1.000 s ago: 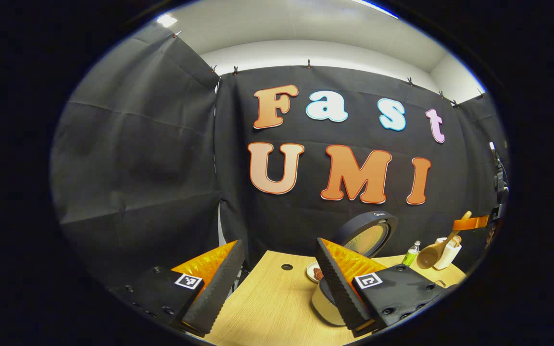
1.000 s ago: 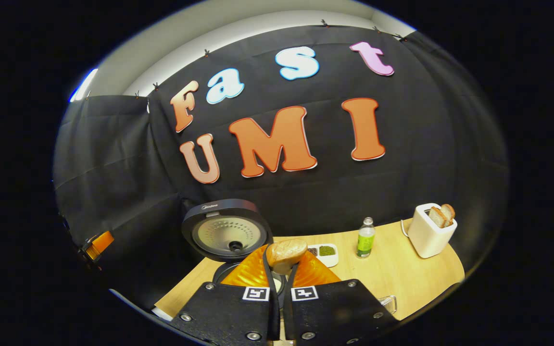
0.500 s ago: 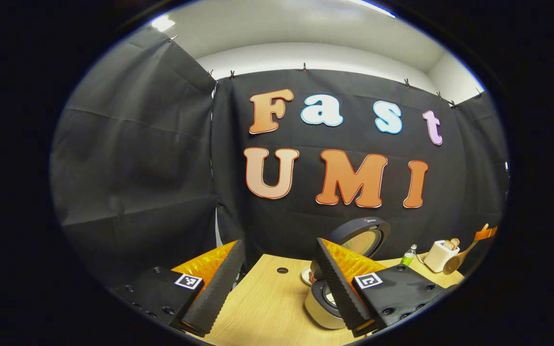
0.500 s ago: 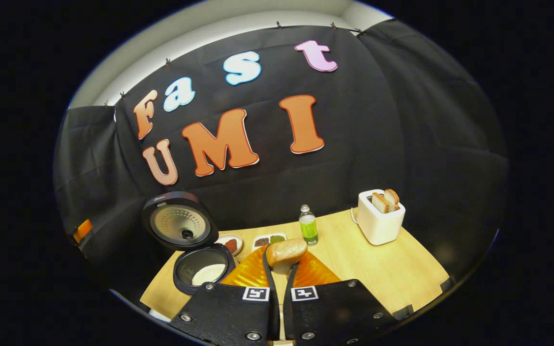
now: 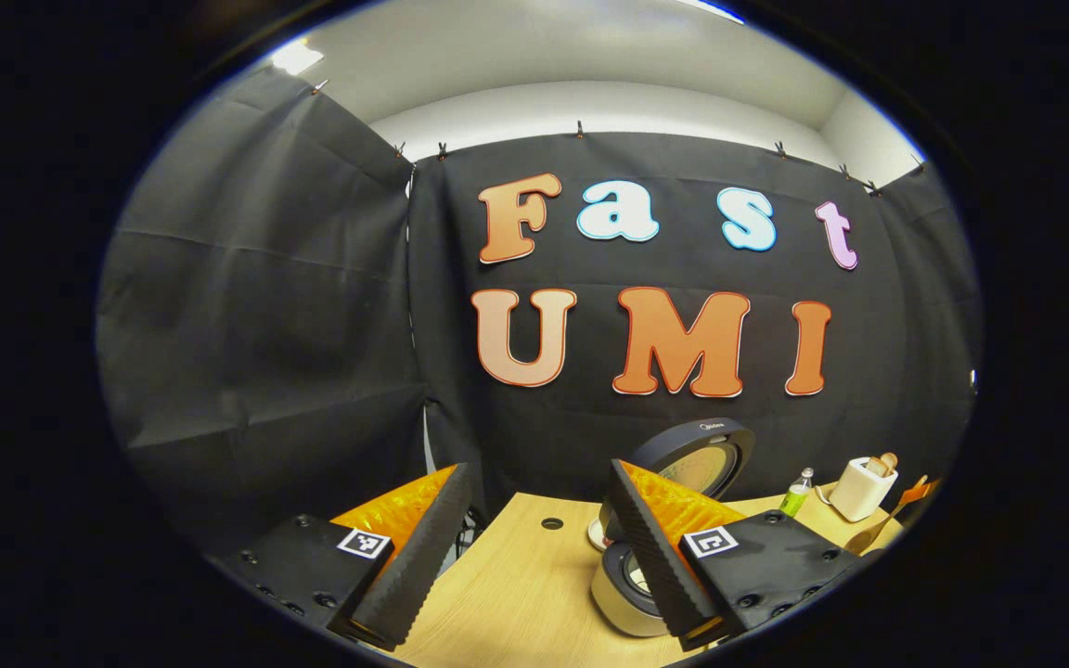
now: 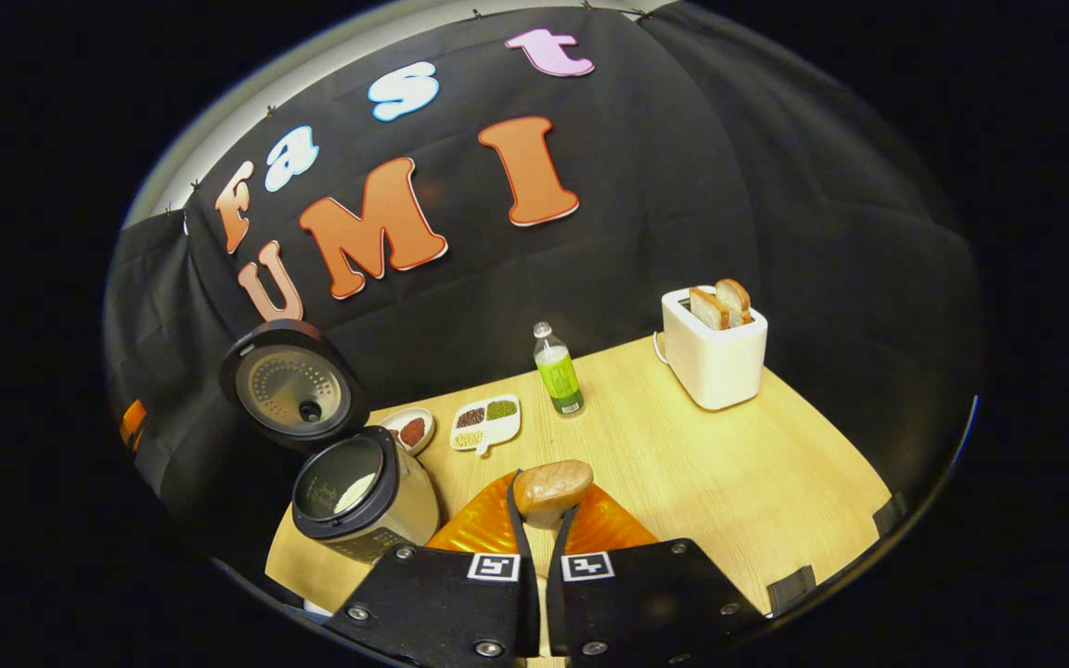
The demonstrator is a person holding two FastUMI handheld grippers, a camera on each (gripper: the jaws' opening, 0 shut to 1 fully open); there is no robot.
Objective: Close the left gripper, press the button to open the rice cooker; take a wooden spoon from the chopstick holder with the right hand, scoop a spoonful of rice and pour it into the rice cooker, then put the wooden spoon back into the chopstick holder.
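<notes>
The rice cooker [image 6: 363,496] stands open at the table's left end, lid [image 6: 289,390] raised, white rice [image 6: 354,492] in its pot. My right gripper [image 6: 542,508] is shut on the wooden spoon [image 6: 555,482], whose bowl pokes out past the fingertips, above the table to the right of the cooker. In the left gripper view my left gripper [image 5: 539,475] hangs open and empty, with the cooker [image 5: 623,589] partly behind its right finger [image 5: 655,547]. Far right there, the spoon [image 5: 873,536] hangs low beside the toaster.
On the wooden table [image 6: 739,473] stand a white toaster [image 6: 715,357] with two bread slices, a green bottle [image 6: 558,376], a divided dish of grains [image 6: 486,422] and a small round dish [image 6: 409,431]. A hole [image 5: 551,523] pierces the table near the back.
My right gripper has carried the spoon away from above the cooker, to the right and downwards; the cooker slid left in its view. The left gripper has barely moved and stays open.
</notes>
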